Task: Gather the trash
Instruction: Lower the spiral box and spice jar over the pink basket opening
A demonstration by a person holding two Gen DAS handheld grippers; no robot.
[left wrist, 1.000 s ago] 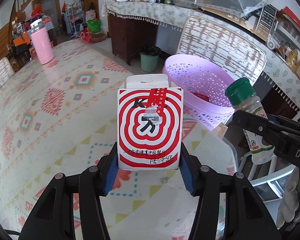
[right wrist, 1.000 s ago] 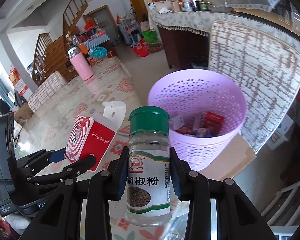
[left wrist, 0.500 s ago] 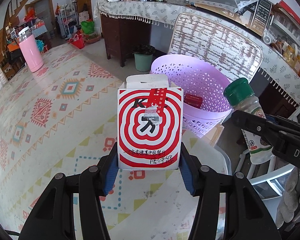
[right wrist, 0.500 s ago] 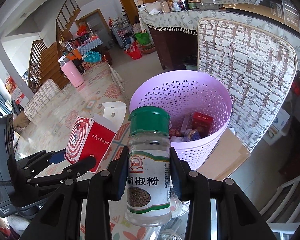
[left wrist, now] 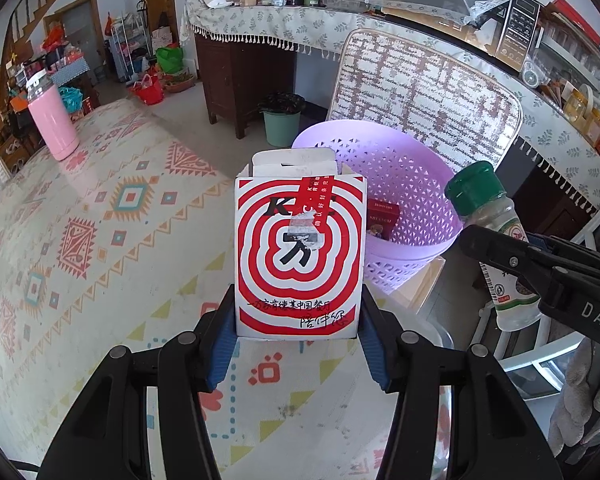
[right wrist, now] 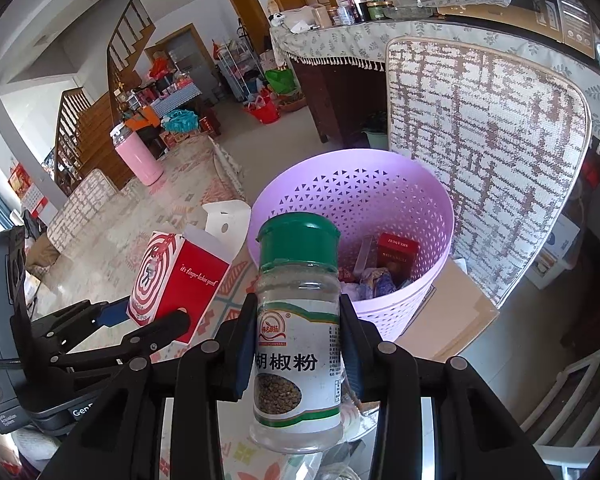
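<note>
Sitting between left jaws: carton; between right jaws: pepper bottle.

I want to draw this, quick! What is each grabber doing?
Left gripper: shut on the red-and-white box.
Right gripper: shut on the pepper bottle.

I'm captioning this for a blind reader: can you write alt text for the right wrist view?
The right gripper clamps an upright green-capped pepper bottle before a lilac basket holding trash. At left, the left gripper holds a red-and-white carton.
</note>
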